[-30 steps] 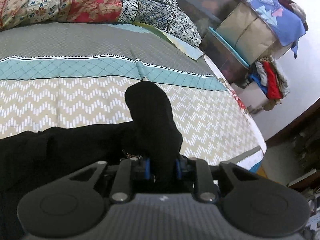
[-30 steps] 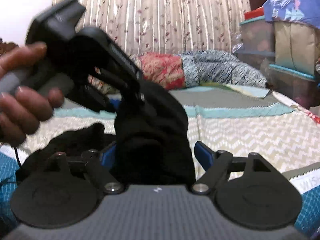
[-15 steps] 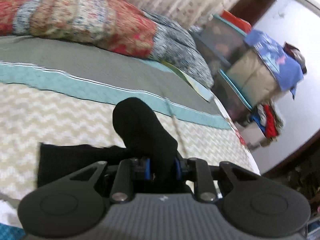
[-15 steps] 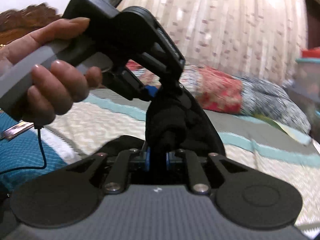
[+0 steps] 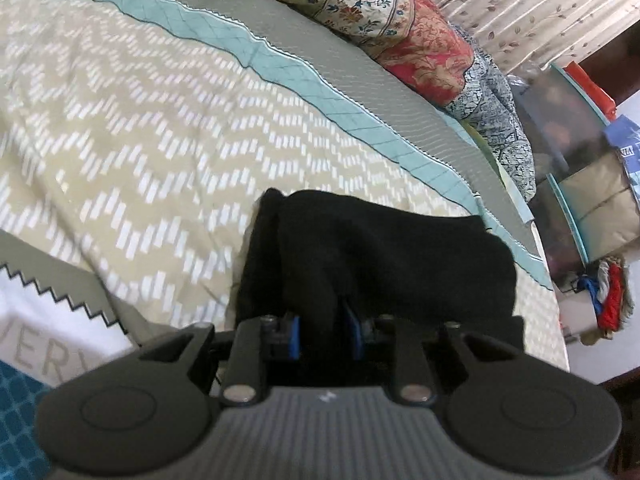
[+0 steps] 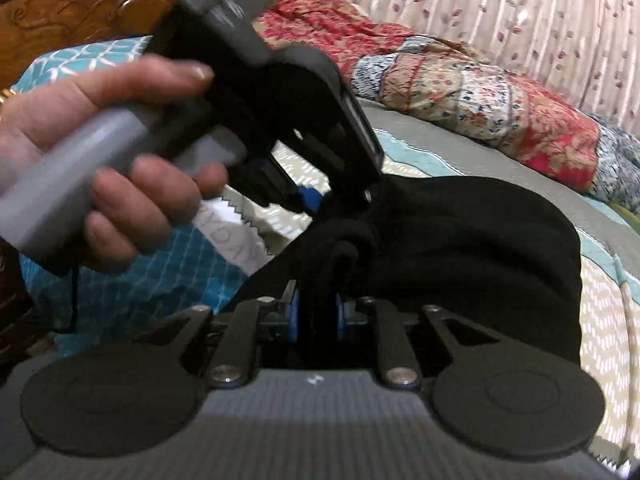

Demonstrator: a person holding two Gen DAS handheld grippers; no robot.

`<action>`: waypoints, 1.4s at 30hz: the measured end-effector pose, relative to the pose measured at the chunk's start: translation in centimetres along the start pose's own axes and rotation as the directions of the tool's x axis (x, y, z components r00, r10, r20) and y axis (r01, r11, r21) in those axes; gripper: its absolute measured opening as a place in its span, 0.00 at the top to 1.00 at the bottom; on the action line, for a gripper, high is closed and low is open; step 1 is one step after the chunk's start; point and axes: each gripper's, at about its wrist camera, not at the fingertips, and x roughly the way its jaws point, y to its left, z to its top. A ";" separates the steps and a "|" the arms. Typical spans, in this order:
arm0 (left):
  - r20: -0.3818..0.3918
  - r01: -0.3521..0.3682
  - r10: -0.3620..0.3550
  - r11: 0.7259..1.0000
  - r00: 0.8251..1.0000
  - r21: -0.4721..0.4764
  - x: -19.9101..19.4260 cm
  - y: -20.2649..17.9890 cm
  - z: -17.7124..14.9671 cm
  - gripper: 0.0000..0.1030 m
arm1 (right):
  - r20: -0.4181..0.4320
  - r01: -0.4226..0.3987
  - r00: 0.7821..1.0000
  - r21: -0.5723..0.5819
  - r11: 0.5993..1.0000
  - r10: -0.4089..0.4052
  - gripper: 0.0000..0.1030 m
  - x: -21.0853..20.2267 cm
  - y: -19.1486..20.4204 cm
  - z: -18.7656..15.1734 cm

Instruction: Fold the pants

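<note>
While both claws are clenched on black cloth, the fold is judged to be mid-carry. Between the blue pads of the left gripper (image 5: 322,338) a thick bunch of the pants (image 5: 384,256) is pinched; ahead of the fingers the cloth is humped up in a doubled mass, with its far edge draped toward the bedspread (image 5: 140,120) beyond. To the left of that claw only bare chevron-patterned cover is seen; to its right, past the cloth, storage boxes (image 5: 580,184) are stacked well apart from the bed.

In the right gripper (image 6: 318,316) a narrow fold of the same pants is caught between the pads; the jaws are noted as opening slightly, yet cloth is seen filling the gap and the pads appear pressed on it. Just ahead and up-left of this claw, the other tool is held in the person's left hand (image 6: 100,152), its fingertips buried in the fabric.

Beyond both claws a patterned quilt (image 6: 460,84) is bundled before the curtain (image 6: 500,8).

Step in hand, as judged: a gathered end is being brought over the rest of the garment. Next is called for a level lowering onto the cover, edges matched, then release of both claws without dragging the layers.
</note>
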 end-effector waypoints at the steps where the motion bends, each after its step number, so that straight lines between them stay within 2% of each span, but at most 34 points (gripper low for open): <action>1: 0.004 -0.004 0.004 1.000 1.000 0.002 0.1 -0.1 -0.2 0.76 | -0.001 -0.026 1.000 0.009 1.000 0.026 0.71 -0.4 -0.4 0.1; 2: 0.007 -0.005 0.005 1.000 1.000 0.002 0.1 -0.1 -0.2 0.76 | 0.002 -0.085 0.996 0.026 0.996 0.085 0.51 -0.8 -0.9 0.1; 3: 0.005 -0.008 0.008 1.000 1.000 -0.001 0.1 -0.2 0.0 0.75 | 0.009 -0.148 0.989 0.041 0.988 0.148 0.42 -1.3 -1.1 -0.1; 4: 0.004 -0.009 0.009 1.000 1.000 -0.008 -0.1 -0.2 0.0 0.73 | 0.022 -0.182 0.983 0.041 0.982 0.181 0.42 -1.9 -1.2 -0.1; 5: 0.003 -0.007 0.007 1.000 1.000 -0.019 -0.3 -0.3 0.0 0.72 | 0.035 -0.182 0.983 0.019 0.983 0.181 0.42 -2.6 -0.8 -0.1; 6: 0.006 -0.005 0.005 1.000 1.000 -0.030 -0.7 -0.4 -0.1 0.66 | 0.045 -0.173 0.984 -0.005 0.985 0.173 0.43 -3.1 -0.5 -0.1; 7: 0.008 0.003 -0.003 0.999 1.000 -0.041 -1.0 -0.3 -0.2 0.57 | 0.054 -0.167 0.985 -0.005 0.986 0.167 0.44 -3.5 -0.5 -0.2; 9: 0.011 0.026 -0.026 0.998 1.000 -0.058 -2.1 -0.4 -0.5 0.43 | 0.074 -0.174 0.983 0.054 0.983 0.170 0.44 -4.1 -1.2 -0.2; 10: 0.013 0.037 -0.036 0.998 0.999 -0.058 -2.5 -0.6 -0.7 0.40 | 0.086 -0.183 0.981 0.082 0.980 0.176 0.44 -4.4 -1.5 -0.2; 12: 0.008 0.032 -0.032 0.999 0.999 -0.033 -2.8 -1.0 -1.3 0.40 | 0.073 -0.196 0.979 0.073 0.978 0.191 0.42 -4.3 -1.2 -0.1; 15: -0.001 -0.071 0.072 0.995 0.997 0.063 -2.7 -1.7 -2.8 0.42 | -0.008 -0.254 0.967 -0.003 0.967 0.254 0.38 -2.7 -0.2 -0.5; 17: 0.002 -0.141 0.142 0.983 0.990 0.118 -2.4 -1.7 -4.0 0.38 | -0.012 -0.261 0.965 -0.037 0.965 0.260 0.38 -3.0 0.6 -0.8; 19: 0.004 -0.118 0.119 0.988 0.993 0.099 -2.6 -1.0 -4.8 0.37 | 0.003 -0.275 0.962 0.004 0.962 0.275 0.40 -3.7 0.0 -0.8; 22: 0.002 -0.085 0.085 0.996 0.996 0.026 -3.0 -0.1 -4.9 0.35 | 0.051 -0.277 0.961 0.127 0.952 0.273 0.42 -5.3 -2.7 -0.9; 26: 0.012 -0.025 0.025 0.998 1.000 -0.053 -4.3 0.3 -4.5 0.29 | 0.119 -0.173 0.982 0.280 0.944 0.144 0.41 -8.1 -6.7 -1.9; 28: 0.030 -0.002 0.004 0.998 1.000 -0.063 -4.9 0.1 -4.3 0.15 | 0.137 -0.117 0.988 0.373 0.920 0.070 0.40 -9.1 -8.9 -2.6; 29: 0.040 0.005 -0.003 0.998 0.999 -0.065 -5.1 0.0 -4.2 0.12 | 0.136 -0.087 0.990 0.424 0.901 0.032 0.40 -9.3 -10.1 -3.1; 31: 0.042 0.010 -0.008 0.999 0.999 -0.051 -5.0 -0.4 -4.2 0.09 | 0.109 -0.033 0.994 0.522 0.852 -0.029 0.40 -9.1 -12.2 -4.0; 33: 0.021 -0.014 0.014 1.000 1.000 -0.020 -4.2 -0.9 -4.4 0.09 | 0.068 0.000 0.996 0.595 0.803 -0.051 0.39 -8.5 -13.2 -4.8; 40: -0.042 -0.083 0.084 0.996 0.996 0.014 -1.3 -1.1 -6.0 0.05 | -0.043 -0.007 0.997 0.734 0.680 0.057 0.40 -4.2 -13.4 -7.2; 42: -0.029 -0.111 0.113 0.991 0.993 0.072 -0.6 -1.5 -6.1 0.03 | -0.043 -0.009 0.997 0.768 0.640 0.066 0.40 -4.0 -13.5 -8.0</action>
